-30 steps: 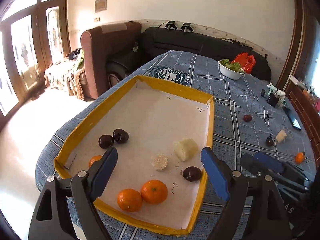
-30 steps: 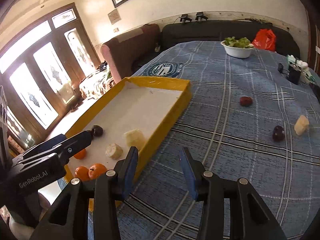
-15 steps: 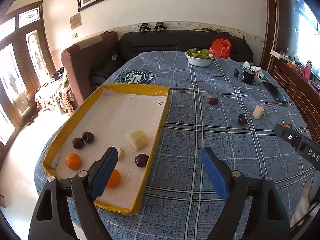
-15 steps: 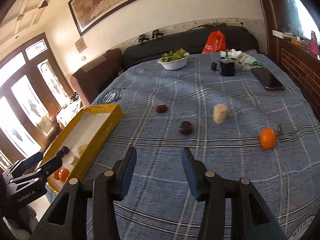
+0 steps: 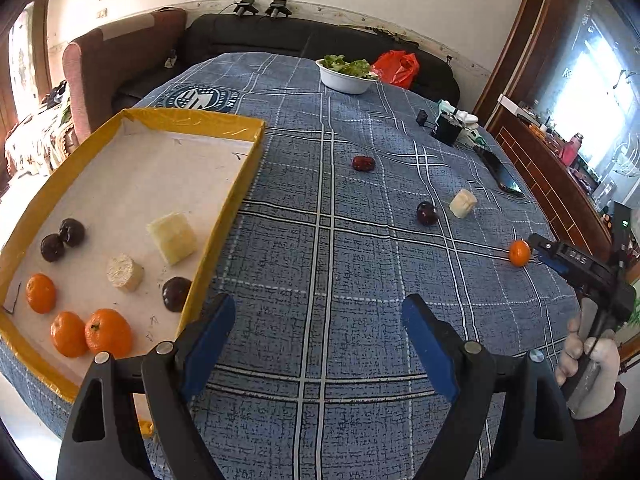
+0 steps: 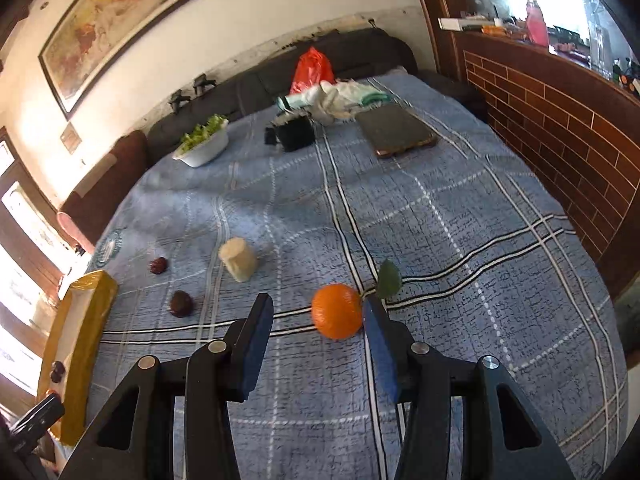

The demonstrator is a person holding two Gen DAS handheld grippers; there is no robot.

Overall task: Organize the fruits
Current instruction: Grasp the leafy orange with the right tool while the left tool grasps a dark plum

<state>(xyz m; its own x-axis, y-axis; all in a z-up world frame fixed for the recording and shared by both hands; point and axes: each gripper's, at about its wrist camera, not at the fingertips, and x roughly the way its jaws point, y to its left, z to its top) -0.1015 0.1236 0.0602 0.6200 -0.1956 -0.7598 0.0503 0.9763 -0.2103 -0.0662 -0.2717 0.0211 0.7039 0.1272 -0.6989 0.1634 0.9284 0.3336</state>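
A yellow-rimmed tray (image 5: 236,184) on the left holds three oranges (image 5: 108,332), three dark plums (image 5: 176,294) and two pale fruit chunks (image 5: 172,238). On the blue plaid cloth lie a red plum (image 5: 363,163), a dark plum (image 5: 427,213), a pale chunk (image 5: 463,203) and an orange (image 5: 519,253). My right gripper (image 6: 318,314) is open, with that orange (image 6: 337,317) just ahead of its tips, close to the right finger. My left gripper (image 5: 316,314) is open and empty over the cloth beside the tray.
A white bowl of greens (image 5: 346,74), a red bag (image 5: 396,68), a black cup (image 5: 446,130), a crumpled cloth (image 6: 340,98) and a phone (image 6: 396,130) stand at the table's far end. A brick wall (image 6: 560,120) runs along the right. Sofas sit behind.
My right gripper has swung right from the tray side to the loose orange. My left gripper has turned right, from over the tray to the cloth.
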